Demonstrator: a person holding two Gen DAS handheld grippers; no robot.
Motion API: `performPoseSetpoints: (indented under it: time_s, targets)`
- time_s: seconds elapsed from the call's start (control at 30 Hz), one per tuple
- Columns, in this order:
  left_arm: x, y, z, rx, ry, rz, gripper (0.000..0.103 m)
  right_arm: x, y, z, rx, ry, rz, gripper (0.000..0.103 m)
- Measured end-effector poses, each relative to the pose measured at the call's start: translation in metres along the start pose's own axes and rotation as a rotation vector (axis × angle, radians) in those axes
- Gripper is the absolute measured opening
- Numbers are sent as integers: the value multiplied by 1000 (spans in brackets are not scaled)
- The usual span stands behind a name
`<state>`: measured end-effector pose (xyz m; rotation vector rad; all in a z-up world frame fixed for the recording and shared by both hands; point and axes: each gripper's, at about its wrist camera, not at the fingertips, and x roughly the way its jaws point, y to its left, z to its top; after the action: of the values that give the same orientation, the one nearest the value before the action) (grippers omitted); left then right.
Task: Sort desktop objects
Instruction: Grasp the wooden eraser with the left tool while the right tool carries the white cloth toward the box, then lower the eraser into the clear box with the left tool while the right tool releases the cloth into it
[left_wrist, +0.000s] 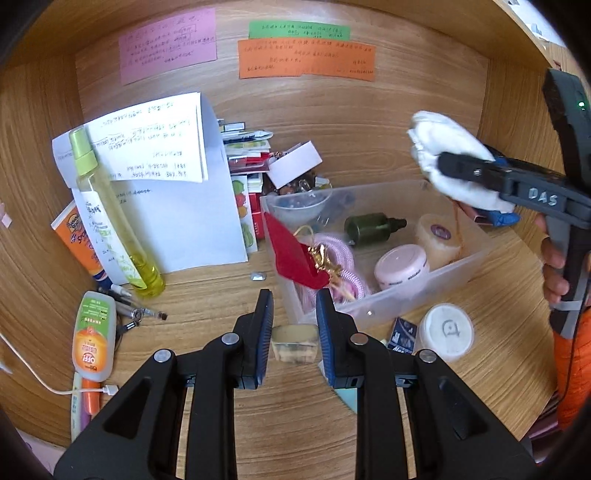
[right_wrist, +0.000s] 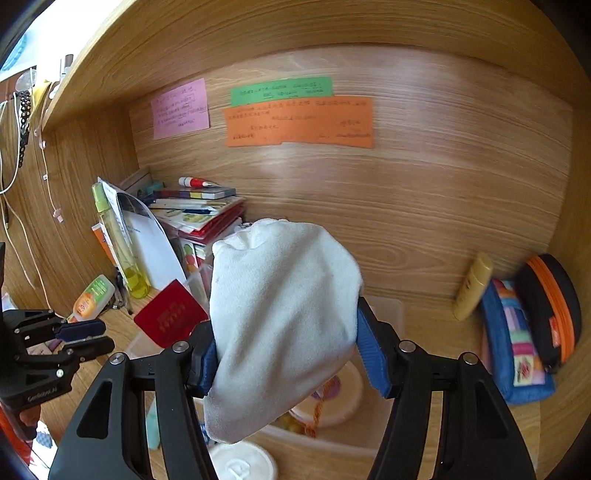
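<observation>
My right gripper (right_wrist: 286, 328) is shut on a white cloth pouch (right_wrist: 280, 317) and holds it in the air above the clear plastic bin (left_wrist: 424, 295); it also shows in the left wrist view (left_wrist: 454, 166) with the pouch (left_wrist: 447, 147). My left gripper (left_wrist: 293, 306) is open and empty, low over the desk in front of the bin, with a small yellowish block (left_wrist: 293, 343) lying between its fingers. The bin holds a red card (left_wrist: 291, 251), a pink jar (left_wrist: 400, 266), a dark green bottle (left_wrist: 373, 227) and a pink coil.
A yellow spray bottle (left_wrist: 110, 218), papers (left_wrist: 177, 206), an orange tube (left_wrist: 75, 236), an OFF bottle (left_wrist: 92, 336) and pens lie at the left. A white lid (left_wrist: 447, 330) sits by the bin. Pouches (right_wrist: 517, 332) and a tan bottle (right_wrist: 472, 288) stand at the right wall.
</observation>
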<state>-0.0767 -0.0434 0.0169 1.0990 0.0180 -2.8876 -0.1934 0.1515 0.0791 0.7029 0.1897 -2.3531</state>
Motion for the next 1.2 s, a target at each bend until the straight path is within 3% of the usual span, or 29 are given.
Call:
performPoseSetpoints:
  time_s: [0.37,0.6,0.87,1.03,1.2]
  targets:
    - [9,-15,34,5,-51,-56,23,49,-1,-7,32,79,1,59]
    - [51,-22,55,-11,2,-91,23,72,-13,-23,64,149,-54,59]
    - [93,-34,60,-10,64,-115,23,73,-11,-29,45,142,-68,62]
    - [106,-28,54,-21,105,-120,23,74,-4,-30,7,139,-92,65]
    - [101,-22,53,-39,90,-143,23,79,2,-33,-24,151,-103,71]
